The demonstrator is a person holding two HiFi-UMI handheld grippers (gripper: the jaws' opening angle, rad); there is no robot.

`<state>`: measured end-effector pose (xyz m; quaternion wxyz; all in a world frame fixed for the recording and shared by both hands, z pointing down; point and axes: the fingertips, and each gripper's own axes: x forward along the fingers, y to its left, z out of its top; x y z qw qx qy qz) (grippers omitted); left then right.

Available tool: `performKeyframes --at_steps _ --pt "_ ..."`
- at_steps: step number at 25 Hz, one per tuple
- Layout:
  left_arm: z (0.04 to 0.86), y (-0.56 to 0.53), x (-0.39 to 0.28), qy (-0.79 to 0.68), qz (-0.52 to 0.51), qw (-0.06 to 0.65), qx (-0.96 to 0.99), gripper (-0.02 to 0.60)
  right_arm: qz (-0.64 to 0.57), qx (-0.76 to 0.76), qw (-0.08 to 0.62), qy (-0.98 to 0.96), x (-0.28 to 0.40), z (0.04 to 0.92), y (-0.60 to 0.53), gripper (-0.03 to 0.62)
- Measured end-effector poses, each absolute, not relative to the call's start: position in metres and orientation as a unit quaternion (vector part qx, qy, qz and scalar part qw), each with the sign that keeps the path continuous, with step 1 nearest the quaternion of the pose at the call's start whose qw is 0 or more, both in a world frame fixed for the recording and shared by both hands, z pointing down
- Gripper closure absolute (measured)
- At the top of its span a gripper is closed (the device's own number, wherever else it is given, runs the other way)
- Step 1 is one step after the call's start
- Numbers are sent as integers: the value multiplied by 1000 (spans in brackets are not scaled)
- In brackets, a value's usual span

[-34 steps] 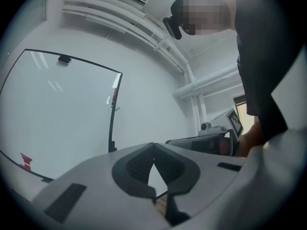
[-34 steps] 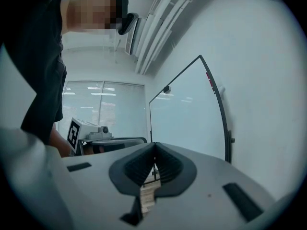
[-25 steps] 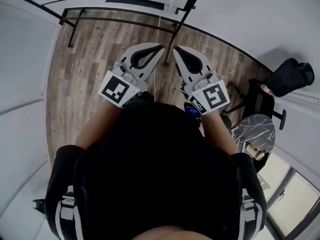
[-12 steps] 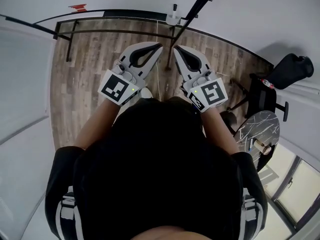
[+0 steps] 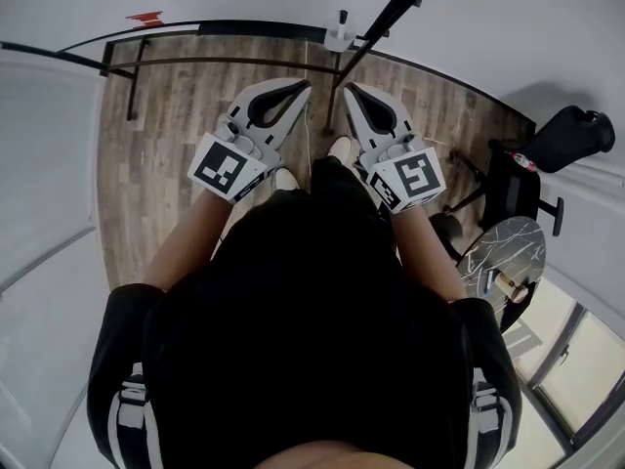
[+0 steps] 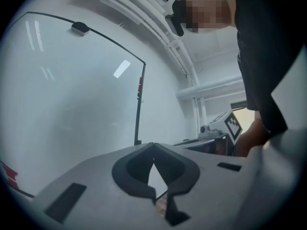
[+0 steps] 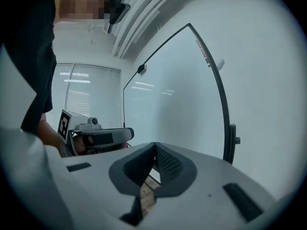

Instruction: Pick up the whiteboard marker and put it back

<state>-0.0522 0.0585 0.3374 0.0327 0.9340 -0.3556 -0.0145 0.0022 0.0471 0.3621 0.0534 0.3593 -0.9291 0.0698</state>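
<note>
- Marker (image 5: 342, 17): looks like the dark stub poking out of a small white holder (image 5: 339, 37) at the board's right end. It is ahead of both tongs and well clear of them. Too small to be certain.
- Left tongs (image 6: 153, 145): clenched, tips meeting. Only a small diamond gap sits behind the tips, with nothing in it. They point about level at the board (image 6: 72, 104).
- Right tongs (image 7: 155, 144): also clenched, ribbed pads together, empty. They tilt slightly down, with the board's black frame post (image 7: 225, 128) off to their right.
- Head view: both tongs sit side by side in front of the person. They are near each other but apart, with tips angled toward each other over the wood floor (image 5: 166, 145).
- Tag cube (image 6: 233, 125) of the right tongs shows at the right of the left gripper view, with a bare forearm behind it.
- Light shoe (image 5: 342, 149) is on the floor just below the right tongs.
- Black pole (image 5: 376, 37) runs diagonally past the holder toward the top right.
- Far right, well apart from the tongs: a black chair (image 5: 571, 143) and a round marble surface (image 5: 513, 247) with small items on its lower edge, too small to name.
</note>
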Motion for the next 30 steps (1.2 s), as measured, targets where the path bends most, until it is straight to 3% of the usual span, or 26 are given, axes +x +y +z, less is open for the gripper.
performKeyframes --at_steps 30 --pt "378 -66 5 -451 8 29 892 578 106 284 126 -945 46 447 -102 597"
